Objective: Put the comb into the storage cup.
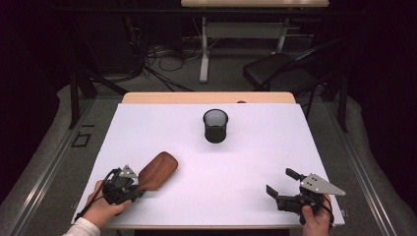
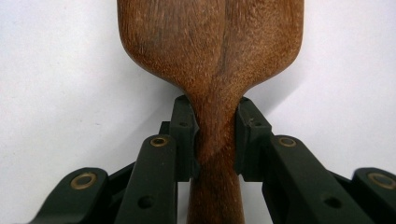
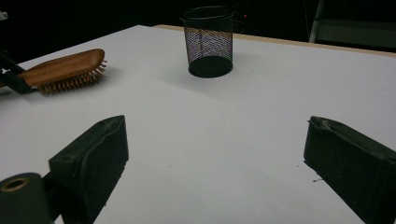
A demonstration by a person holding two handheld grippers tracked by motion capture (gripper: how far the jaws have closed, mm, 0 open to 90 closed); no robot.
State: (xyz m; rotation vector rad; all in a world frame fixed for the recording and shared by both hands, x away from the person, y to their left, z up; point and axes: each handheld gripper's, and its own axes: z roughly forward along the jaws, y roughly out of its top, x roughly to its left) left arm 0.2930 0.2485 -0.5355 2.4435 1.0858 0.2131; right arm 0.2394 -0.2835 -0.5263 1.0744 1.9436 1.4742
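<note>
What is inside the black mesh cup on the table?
The mesh cup looks empty: through its mesh in the right gripper view only its dark base shows. The floor of the cup is too dark to check fully.

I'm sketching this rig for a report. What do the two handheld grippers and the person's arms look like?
Both are black, two-jawed tools. The left gripper and right gripper each carry a grey three-cornered plate with small holes. Brass-coloured rivets mark the jaw linkages, the pads are blocky black, and a black cable trails from the left one. A white sleeve covers the left wrist.
</note>
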